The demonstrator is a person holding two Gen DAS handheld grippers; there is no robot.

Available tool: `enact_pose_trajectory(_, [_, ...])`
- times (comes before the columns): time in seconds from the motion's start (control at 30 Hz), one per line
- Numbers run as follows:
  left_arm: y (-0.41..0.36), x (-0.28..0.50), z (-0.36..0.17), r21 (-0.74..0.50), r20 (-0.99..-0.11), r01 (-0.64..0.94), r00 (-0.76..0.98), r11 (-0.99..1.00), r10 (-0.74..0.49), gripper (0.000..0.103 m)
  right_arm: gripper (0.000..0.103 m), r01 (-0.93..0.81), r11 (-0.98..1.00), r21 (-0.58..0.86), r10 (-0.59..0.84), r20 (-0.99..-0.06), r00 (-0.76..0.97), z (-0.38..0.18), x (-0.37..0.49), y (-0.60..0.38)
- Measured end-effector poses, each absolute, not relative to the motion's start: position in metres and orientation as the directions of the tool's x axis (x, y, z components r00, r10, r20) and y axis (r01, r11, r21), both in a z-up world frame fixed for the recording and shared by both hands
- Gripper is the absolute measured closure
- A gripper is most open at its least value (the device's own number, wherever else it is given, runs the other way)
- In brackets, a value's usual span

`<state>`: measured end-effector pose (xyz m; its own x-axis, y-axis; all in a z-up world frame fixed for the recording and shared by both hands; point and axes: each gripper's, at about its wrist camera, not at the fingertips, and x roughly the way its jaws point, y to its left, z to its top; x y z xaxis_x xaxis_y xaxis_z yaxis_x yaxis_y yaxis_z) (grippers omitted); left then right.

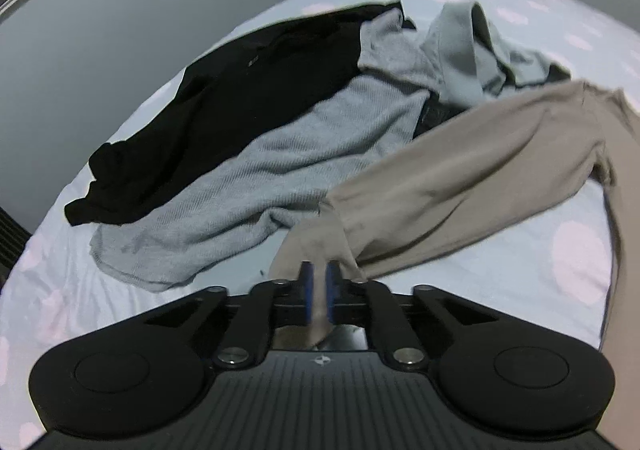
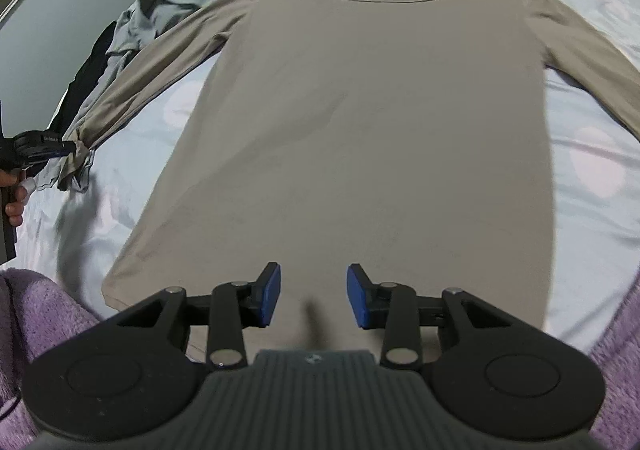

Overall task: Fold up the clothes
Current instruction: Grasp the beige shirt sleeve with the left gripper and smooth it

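Left tool [image 1: 319, 280] on taupe sleeve [image 1: 460, 170]

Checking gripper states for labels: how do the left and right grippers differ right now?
The left gripper is shut on the cuff of the beige shirt's sleeve; the right gripper is open and holds nothing. The left gripper is out at the sleeve end, beside the clothes pile; the right gripper is over the shirt's hem. Both have blue pads on black fingers.

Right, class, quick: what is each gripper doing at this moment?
Left gripper: shut on the beige shirt's sleeve cuff.
Right gripper: open, holding nothing, over the shirt's hem.
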<state>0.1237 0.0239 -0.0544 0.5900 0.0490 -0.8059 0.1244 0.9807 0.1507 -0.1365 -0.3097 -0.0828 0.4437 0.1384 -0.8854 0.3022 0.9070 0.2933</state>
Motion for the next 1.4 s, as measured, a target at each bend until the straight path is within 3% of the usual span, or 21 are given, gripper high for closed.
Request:
enact_pose_trajectory(0.3, [0.023,0.113,-0.034,0.016,-0.729,0.166,0.677,0.986,-0.102,0.103,0.063,0.264,0.91,0.32,0.179,-0.877,0.445,-0.089,-0.112,-0.292])
enact_pose_trajectory(0.5, [0.022,0.113,-0.039,-0.013,-0.717,0.166,0.686,0.986,-0.125,0.103,0.063,0.26,0.903,0.341,0.203,-0.875,0.44,-0.096,-0.107,-0.287])
enact_pose_trajectory(0.57, [0.023,0.113,-0.039,-0.025,-0.707,0.158,0.695,0.987,-0.13,0.099,0.063,0.264,0.901,0.345,0.208,-0.876,0.436,-0.099,-0.107,-0.286])
enact_pose_trajectory(0.63, [0.024,0.111,-0.038,-0.021,-0.683,0.142,0.721,0.99,-0.118,0.085,0.062,0.268,0.898,0.349,0.211,-0.876,0.433,-0.101,-0.107,-0.286])
enact_pose_trajectory(0.8, [0.026,0.111,-0.038,0.04,-0.673,0.073,0.739,0.996,-0.027,0.08,0.061,0.264,0.899,0.349,0.215,-0.877,0.429,-0.103,-0.108,-0.285])
enact_pose_trajectory(0.9, [0.022,0.106,-0.038,0.132,-0.638,0.025,0.767,0.991,0.065,0.063,0.061,0.264,0.899,0.349,0.215,-0.878,0.428,-0.104,-0.108,-0.285])
enact_pose_trajectory(1.1, [0.026,0.105,-0.046,0.088,-0.687,0.037,0.726,0.995,0.033,0.063,0.06,0.259,0.898,0.355,0.221,-0.874,0.432,-0.106,-0.107,-0.283])
enact_pose_trajectory(1.27, [0.015,0.111,-0.061,0.164,-0.71,0.032,0.697,0.986,0.096,0.065,0.059,0.264,0.892,0.368,0.231,-0.871,0.434,-0.11,-0.108,-0.283])
enact_pose_trajectory(1.33, [0.015,0.115,-0.066,0.155,-0.738,0.033,0.668,0.987,0.094,0.084,0.059,0.267,0.889,0.372,0.234,-0.87,0.433,-0.112,-0.108,-0.284])
enact_pose_trajectory(1.4, [0.017,0.115,-0.069,0.137,-0.753,0.032,0.652,0.99,0.083,0.095,0.059,0.266,0.887,0.377,0.239,-0.869,0.433,-0.113,-0.109,-0.285])
